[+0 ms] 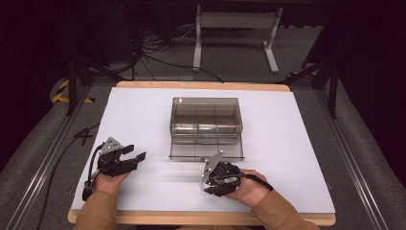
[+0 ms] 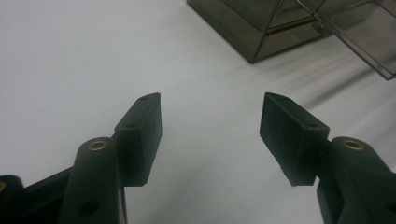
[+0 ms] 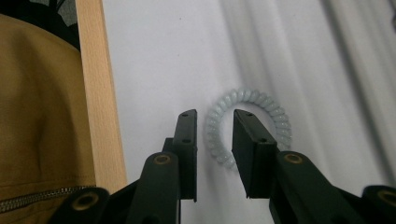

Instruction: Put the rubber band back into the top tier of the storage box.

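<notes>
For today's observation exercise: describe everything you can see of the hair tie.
The hair tie is a pale, translucent spiral coil, plastic by its look, forming a closed ring. It lies flat on the white table, near the wooden edge. The right gripper straddles its near side, one jaw inside the ring, one outside; whether they touch it is unclear.

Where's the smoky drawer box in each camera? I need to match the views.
High view: smoky drawer box at the table's centre.
Left gripper view: its corner, top right.
Right gripper view: faces the table's wooden edge and a hair tie instead.
Shared landmark: the white sheet, under everything.
</notes>
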